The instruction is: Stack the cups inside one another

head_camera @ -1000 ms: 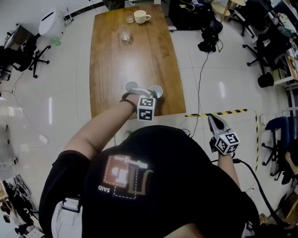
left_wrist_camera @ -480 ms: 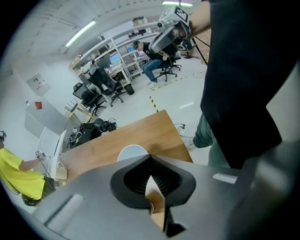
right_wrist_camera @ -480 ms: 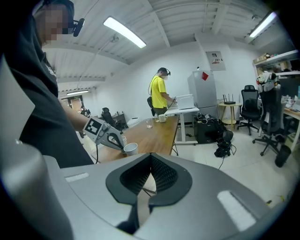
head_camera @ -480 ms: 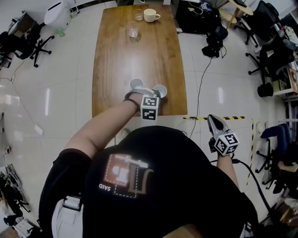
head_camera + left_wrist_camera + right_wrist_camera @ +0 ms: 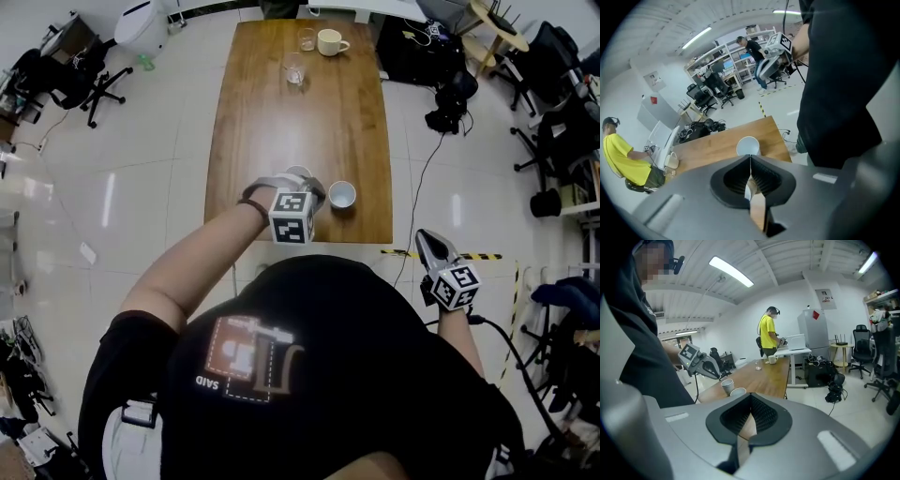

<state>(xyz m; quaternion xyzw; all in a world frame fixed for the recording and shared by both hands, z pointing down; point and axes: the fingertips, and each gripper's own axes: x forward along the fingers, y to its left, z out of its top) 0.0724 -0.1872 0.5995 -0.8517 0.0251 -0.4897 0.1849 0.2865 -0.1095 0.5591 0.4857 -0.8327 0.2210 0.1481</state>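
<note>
Near the table's point(image 5: 300, 122) front edge stands a white paper cup point(image 5: 298, 172), upright, with the left gripper point(image 5: 750, 158) over it. That gripper's jaws are pressed together on the cup's wall: a thin white strip of paper shows in the seam between them. Its marker cube point(image 5: 291, 216) faces up in the head view, and the person's bare forearm point(image 5: 197, 262) reaches to it from the lower left.

Just beside the cup, to its right and a little closer to the edge, stands a second cup point(image 5: 342, 194). It is also upright and open at the top, apart from the first, and nothing touches it. The left gripper view looks straight across it.

The right gripper point(image 5: 751, 397) hangs off the table, well to the right over the pale floor point(image 5: 141, 187). Its jaws are closed together with nothing in them, and it points toward both cups.

At the table's far end sit a cream mug point(image 5: 330, 41) and two clear glasses point(image 5: 294, 68), well apart from the cups. Beyond that end stands a person in a yellow shirt point(image 5: 767, 331). Black-and-yellow tape point(image 5: 469, 255) runs along the floor by the right gripper.
</note>
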